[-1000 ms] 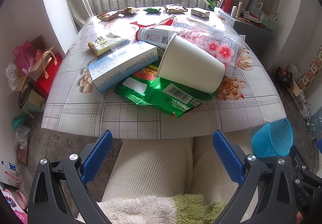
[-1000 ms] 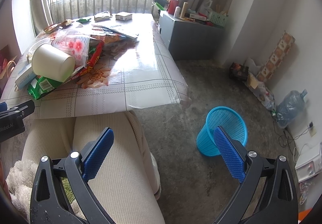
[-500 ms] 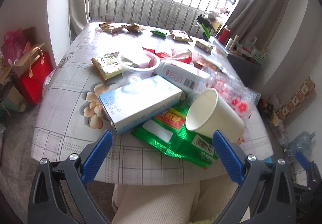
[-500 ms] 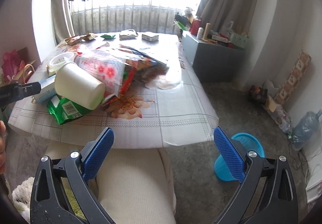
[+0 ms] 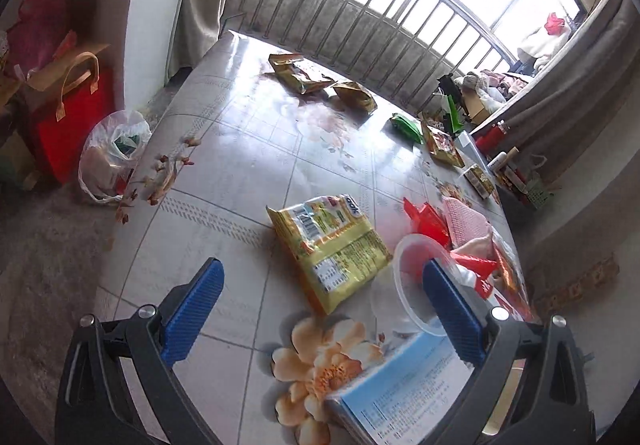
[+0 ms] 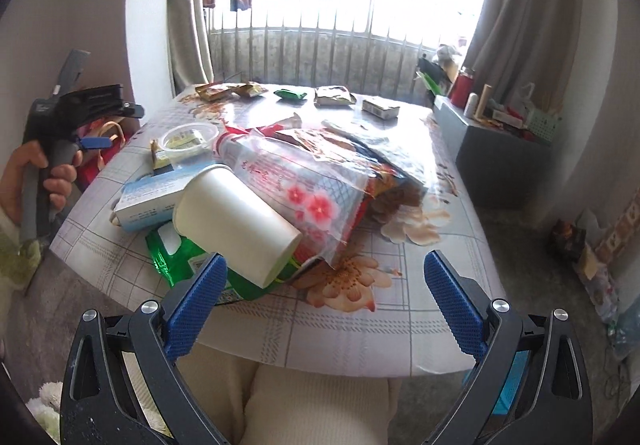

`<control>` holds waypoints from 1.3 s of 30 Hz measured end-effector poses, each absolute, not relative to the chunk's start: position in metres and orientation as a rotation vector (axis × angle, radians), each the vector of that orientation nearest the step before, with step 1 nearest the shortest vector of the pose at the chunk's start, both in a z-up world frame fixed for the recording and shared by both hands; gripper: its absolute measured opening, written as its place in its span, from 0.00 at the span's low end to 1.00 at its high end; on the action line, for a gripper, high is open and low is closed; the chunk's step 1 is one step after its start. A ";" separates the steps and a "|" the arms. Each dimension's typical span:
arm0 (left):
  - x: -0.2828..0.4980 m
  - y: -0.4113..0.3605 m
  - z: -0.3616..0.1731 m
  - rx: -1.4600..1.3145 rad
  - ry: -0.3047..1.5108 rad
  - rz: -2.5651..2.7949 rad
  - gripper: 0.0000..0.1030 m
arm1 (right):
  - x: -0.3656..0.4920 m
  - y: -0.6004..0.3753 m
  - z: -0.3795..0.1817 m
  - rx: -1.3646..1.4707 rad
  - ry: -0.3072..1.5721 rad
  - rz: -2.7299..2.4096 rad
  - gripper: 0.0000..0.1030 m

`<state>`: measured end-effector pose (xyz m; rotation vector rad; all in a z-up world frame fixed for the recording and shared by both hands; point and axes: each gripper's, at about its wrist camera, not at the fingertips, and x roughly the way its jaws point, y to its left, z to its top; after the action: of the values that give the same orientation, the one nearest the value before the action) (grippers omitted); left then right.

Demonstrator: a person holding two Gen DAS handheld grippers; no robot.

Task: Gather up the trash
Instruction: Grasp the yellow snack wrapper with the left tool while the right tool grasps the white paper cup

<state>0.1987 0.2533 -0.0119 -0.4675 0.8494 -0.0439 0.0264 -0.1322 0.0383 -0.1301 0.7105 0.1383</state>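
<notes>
Both tools, left (image 5: pixel 320 285) and right (image 6: pixel 322 287), gape empty; right faces cup (image 6: pixel 236 229), probably first since it tops the pile.

You see a glossy table covering (image 5: pixel 256 149), a shiny yellow foil packet (image 5: pixel 328 249), a clear plastic tub (image 5: pixel 412 277), a matt white paper cup (image 6: pixel 236 221) and a crinkled transparent plastic bag (image 6: pixel 312 185).

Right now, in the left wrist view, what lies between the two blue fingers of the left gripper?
Mostly bare tablecloth. The yellow snack packet lies just ahead of the left gripper, and the clear plastic cup sits against the right finger.
</notes>
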 end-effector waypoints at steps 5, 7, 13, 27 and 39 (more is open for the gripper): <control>0.247 0.269 -0.038 -0.464 0.910 -0.001 0.75 | 0.052 -0.101 0.037 -0.213 0.744 0.301 0.84; 0.261 0.272 -0.049 -0.465 0.942 -0.009 0.69 | 0.060 -0.088 0.035 -0.256 0.756 0.356 0.82; 0.270 0.257 -0.053 -0.344 0.939 -0.032 0.56 | 0.074 -0.060 0.021 -0.410 0.818 0.450 0.78; 0.266 0.254 -0.056 -0.244 0.915 -0.033 0.12 | 0.078 -0.044 0.003 -0.570 0.859 0.441 0.64; 0.239 0.280 -0.008 -0.357 0.758 -0.031 0.04 | 0.073 -0.049 0.030 -0.447 0.788 0.471 0.62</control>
<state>0.2391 0.2803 -0.0082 -0.3571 0.7584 -0.0308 0.0729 -0.0493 0.0299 -0.4472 0.7881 0.4711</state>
